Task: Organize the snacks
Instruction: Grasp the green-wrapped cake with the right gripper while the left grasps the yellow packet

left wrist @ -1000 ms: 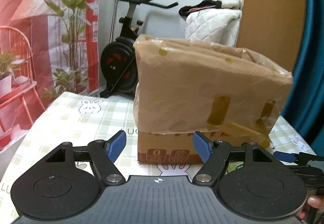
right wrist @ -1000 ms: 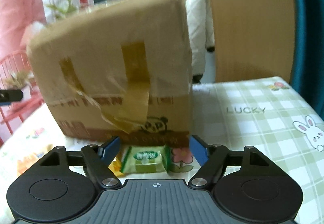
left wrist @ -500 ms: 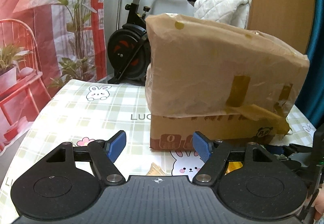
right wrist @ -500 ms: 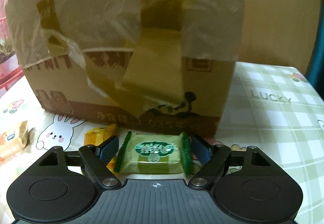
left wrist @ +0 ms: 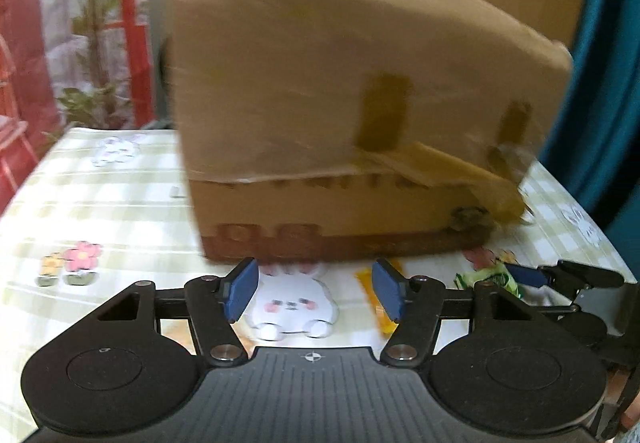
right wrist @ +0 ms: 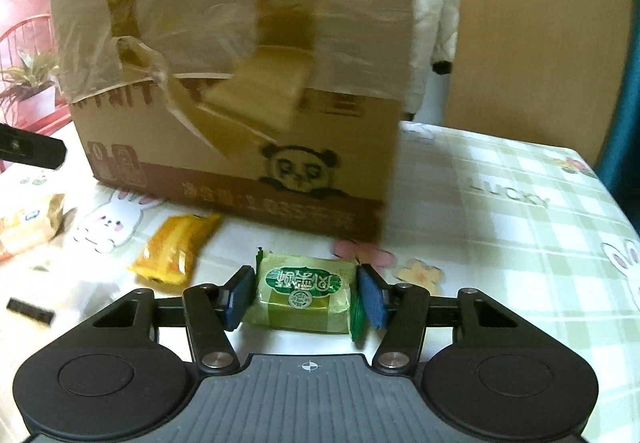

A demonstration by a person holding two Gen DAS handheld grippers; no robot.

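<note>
Cardboard box (right wrist: 240, 91) stands on the bench (right wrist: 500, 243), near the middle. Upper half wrapped in clear plastic film, with strips of brown tape; one strip hangs loose on the front. A panda print sits low on the front face. Box top lies above both views, so its contents cannot be told. Left wrist view of the same box (left wrist: 352, 115) is motion-blurred.

Bench carries a checked green-and-white cloth printed with rabbits, flowers and the word LUCKY.

Snacks in sight, right wrist view, three, all loose on the cloth in front of the box:
- One green snack packet (right wrist: 304, 291), lying flat, label up, just short of the box's front right corner.
- One orange snack packet (right wrist: 176, 247), to its left, near the box base, not touching the green one.
- One pale snack packet (right wrist: 28, 223) at the far left edge, partly cut off.

Right hand-held gripper (right wrist: 306, 297): blue pads bracket the green packet, one at each crimped end. Pads look to be at or against the wrapper; whether they press it firmly cannot be told.

Left hand-held gripper (left wrist: 314, 291): jaws spread wide, nothing between them; a printed rabbit on the cloth shows through the gap. The orange packet (left wrist: 380, 303) lies just beside its right pad. The green packet (left wrist: 488, 279) appears further right, beside the right gripper's blue pad.
</note>
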